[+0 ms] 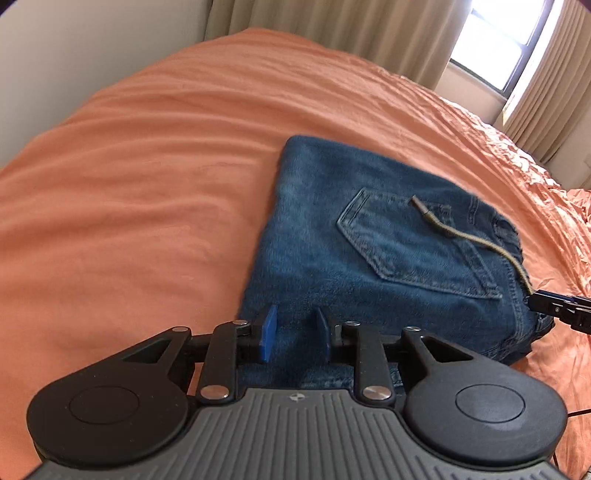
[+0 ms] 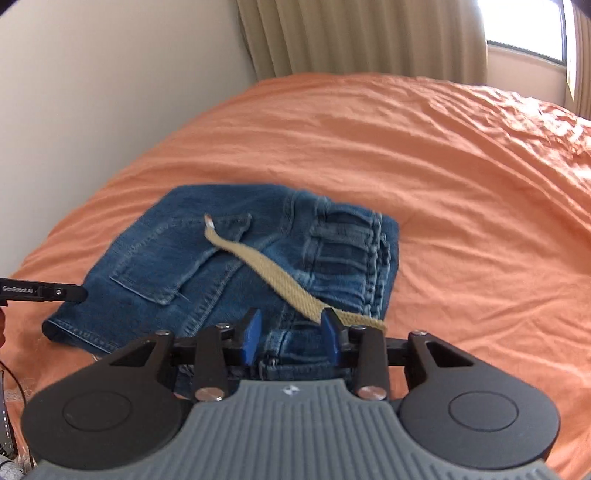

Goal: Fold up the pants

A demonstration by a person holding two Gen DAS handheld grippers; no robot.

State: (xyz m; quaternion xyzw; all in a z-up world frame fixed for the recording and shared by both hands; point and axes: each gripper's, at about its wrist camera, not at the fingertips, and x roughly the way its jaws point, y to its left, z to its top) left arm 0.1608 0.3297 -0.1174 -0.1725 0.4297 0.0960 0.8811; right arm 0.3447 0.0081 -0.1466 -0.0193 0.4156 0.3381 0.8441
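Observation:
Blue denim pants (image 1: 369, 236) lie folded into a compact block on the orange bed sheet (image 1: 147, 166), back pocket (image 1: 399, 236) facing up. A tan drawstring (image 2: 266, 266) trails from the waistband across the pocket. My left gripper (image 1: 295, 336) hovers over the near left edge of the block, its blue pads apart with only denim below them. My right gripper (image 2: 291, 334) sits over the waistband end (image 2: 343, 251), open, and the drawstring runs just beside its right pad (image 2: 332, 332). Each gripper's tip shows at the edge of the other view: the right gripper (image 1: 557, 310) and the left gripper (image 2: 48, 290).
The bed sheet spreads wide around the pants, wrinkled toward the right (image 1: 517, 155). A pale wall (image 2: 92, 92) and beige curtains (image 2: 351, 33) stand behind the bed, with a bright window (image 1: 495, 40) at the upper right. Cables (image 2: 11, 384) hang at the lower left.

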